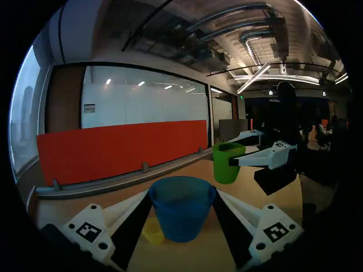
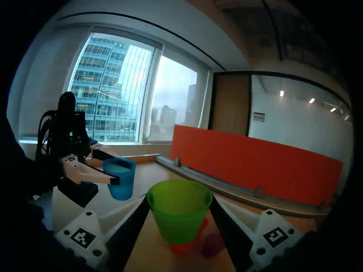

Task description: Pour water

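I pinch blue cup [image 1: 182, 217] in left gripper [image 1: 182, 196], green cup [image 2: 179, 222] in right gripper [image 2: 179, 199]. Both upright. In left gripper view, green sits right of centre, rims apart.

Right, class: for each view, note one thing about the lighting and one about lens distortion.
Left gripper view: dim, right side nearly black, strip lights flare, blue cup sharp, red panel bows from the fisheye. Right gripper view: bright window backlights the scene, its frame curves, green cup lit through.

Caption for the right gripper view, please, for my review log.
Right gripper holds an upright green cup; farther off, the left gripper holds a blue cup over a wooden table.
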`<move>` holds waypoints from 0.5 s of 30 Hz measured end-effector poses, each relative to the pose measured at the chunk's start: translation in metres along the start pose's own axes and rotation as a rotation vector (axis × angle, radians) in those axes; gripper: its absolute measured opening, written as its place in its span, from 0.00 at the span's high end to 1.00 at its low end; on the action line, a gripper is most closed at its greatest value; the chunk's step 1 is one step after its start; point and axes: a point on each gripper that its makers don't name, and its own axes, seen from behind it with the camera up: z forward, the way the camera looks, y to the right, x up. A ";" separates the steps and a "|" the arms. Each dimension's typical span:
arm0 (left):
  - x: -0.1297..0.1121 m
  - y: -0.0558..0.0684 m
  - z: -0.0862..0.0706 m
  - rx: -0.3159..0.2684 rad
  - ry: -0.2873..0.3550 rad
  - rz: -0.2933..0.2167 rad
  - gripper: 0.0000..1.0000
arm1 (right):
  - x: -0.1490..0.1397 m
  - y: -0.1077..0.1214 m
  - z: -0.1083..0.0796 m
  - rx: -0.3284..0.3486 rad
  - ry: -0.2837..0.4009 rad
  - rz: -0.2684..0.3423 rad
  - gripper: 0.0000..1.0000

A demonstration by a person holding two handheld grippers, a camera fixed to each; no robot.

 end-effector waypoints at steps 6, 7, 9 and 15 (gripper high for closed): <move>0.016 -0.007 0.000 0.014 0.013 0.044 0.12 | -0.001 -0.006 0.001 0.014 0.003 0.006 0.07; 0.019 -0.008 0.000 0.017 0.013 0.053 0.12 | -0.001 -0.007 0.002 0.018 0.003 0.007 0.07; 0.025 -0.011 0.001 0.024 0.015 0.073 0.12 | -0.002 -0.010 0.003 0.024 0.004 0.011 0.07; 0.043 -0.018 0.004 0.043 0.028 0.139 0.12 | -0.007 -0.020 0.006 0.048 0.004 0.033 0.07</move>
